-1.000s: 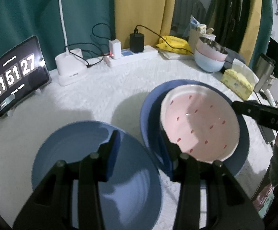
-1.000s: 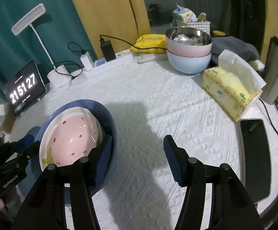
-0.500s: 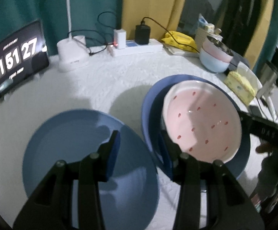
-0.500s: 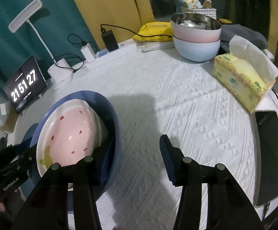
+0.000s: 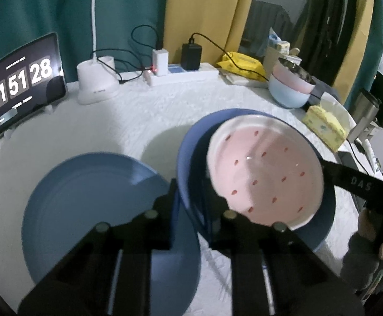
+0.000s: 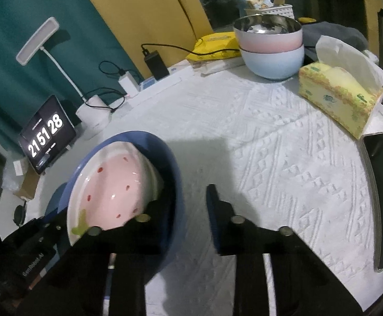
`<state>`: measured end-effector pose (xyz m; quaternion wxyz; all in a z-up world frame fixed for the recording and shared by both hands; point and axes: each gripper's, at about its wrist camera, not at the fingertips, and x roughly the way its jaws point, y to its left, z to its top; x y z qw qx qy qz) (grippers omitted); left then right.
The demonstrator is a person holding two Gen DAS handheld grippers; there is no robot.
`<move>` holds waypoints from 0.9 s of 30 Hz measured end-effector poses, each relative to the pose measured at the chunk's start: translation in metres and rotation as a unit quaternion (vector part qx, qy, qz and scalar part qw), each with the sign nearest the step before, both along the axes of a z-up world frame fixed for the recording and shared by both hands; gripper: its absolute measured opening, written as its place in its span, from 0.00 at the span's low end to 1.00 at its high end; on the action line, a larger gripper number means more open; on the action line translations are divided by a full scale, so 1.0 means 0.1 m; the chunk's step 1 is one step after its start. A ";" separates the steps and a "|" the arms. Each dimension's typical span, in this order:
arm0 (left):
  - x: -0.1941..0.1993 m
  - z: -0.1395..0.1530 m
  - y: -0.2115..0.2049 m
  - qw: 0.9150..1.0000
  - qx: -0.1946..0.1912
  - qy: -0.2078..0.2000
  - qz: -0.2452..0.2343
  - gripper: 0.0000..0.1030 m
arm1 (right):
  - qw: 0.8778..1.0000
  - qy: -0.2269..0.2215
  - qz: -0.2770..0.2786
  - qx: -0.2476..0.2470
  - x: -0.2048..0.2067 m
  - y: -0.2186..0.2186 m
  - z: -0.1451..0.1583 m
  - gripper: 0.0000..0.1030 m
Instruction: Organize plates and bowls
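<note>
Over the white-clothed table (image 6: pixel 283 142) the dark blue plate (image 5: pixel 188 142) hangs tilted, its near rim pinched between the narrowed fingers of the left hand-held gripper (image 5: pixel 191 192), with the pink strawberry plate (image 5: pixel 265 173) lying inside it. From the right side, the right hand-held gripper (image 6: pixel 183 202) has its fingers spread wide, one reaching in over the blue plate's far edge and the other standing out over the cloth; it grips nothing that I can see. Just beside and below, a lighter blue plate (image 5: pixel 91 200) lies flat on the table. At the back, the bowls (image 6: pixel 270 44) are already nested: steel in pink in pale blue. So the bowls look finished, I'd say, and what remains is to set this lifted pair down onto the flat plate.
</note>
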<state>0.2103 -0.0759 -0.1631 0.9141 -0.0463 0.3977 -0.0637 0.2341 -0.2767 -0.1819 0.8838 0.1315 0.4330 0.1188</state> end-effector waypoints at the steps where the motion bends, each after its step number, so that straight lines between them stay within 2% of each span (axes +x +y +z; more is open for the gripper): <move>1: 0.00 0.00 0.00 1.000 -0.002 -0.001 -0.001 0.14 | 1.000 -0.002 0.002 0.002 0.00 0.02 0.01 0.13; 2: 0.00 0.00 0.00 1.000 -0.001 -0.002 -0.001 0.14 | 1.000 -0.004 0.001 0.002 0.00 0.04 0.01 0.10; 27: -0.05 0.05 -0.08 1.000 0.006 -0.020 -0.017 0.13 | 1.000 -0.004 -0.019 -0.015 -0.08 0.01 0.07 0.10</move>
